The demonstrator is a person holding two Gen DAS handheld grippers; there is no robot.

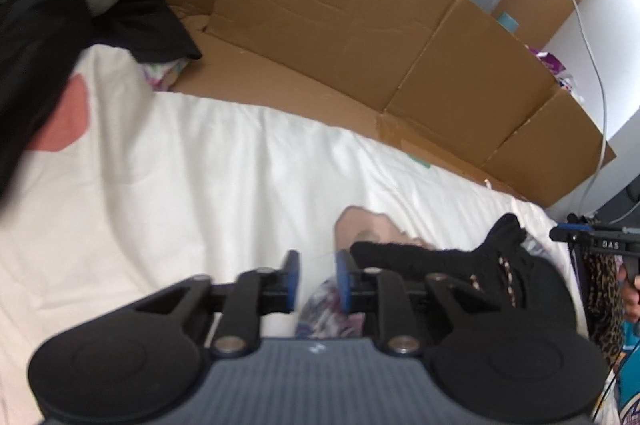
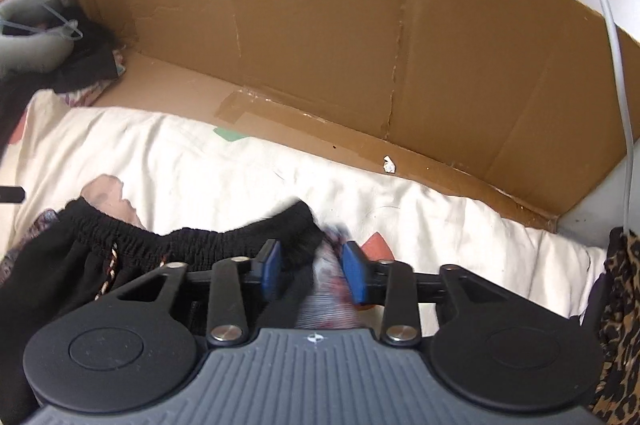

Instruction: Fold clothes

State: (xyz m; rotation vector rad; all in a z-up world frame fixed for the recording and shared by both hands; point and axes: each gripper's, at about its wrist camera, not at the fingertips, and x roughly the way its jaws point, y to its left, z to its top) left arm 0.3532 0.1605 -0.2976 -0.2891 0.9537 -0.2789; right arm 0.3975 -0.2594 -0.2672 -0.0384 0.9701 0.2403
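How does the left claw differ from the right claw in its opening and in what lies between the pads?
The left claw stands narrower than the right claw. The left claw's gap shows mostly white sheet; in the right claw's gap lies the end of the black waistband. Both are open, pressing nothing.

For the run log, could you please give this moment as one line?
left tongs: open, empty | right tongs: open over skirt waistband | sheet: underneath

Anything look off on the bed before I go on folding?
Yes. The black garment lies bunched, its elastic waistband crooked across the white sheet. The cardboard behind is creased and torn, with a white scrap on it.
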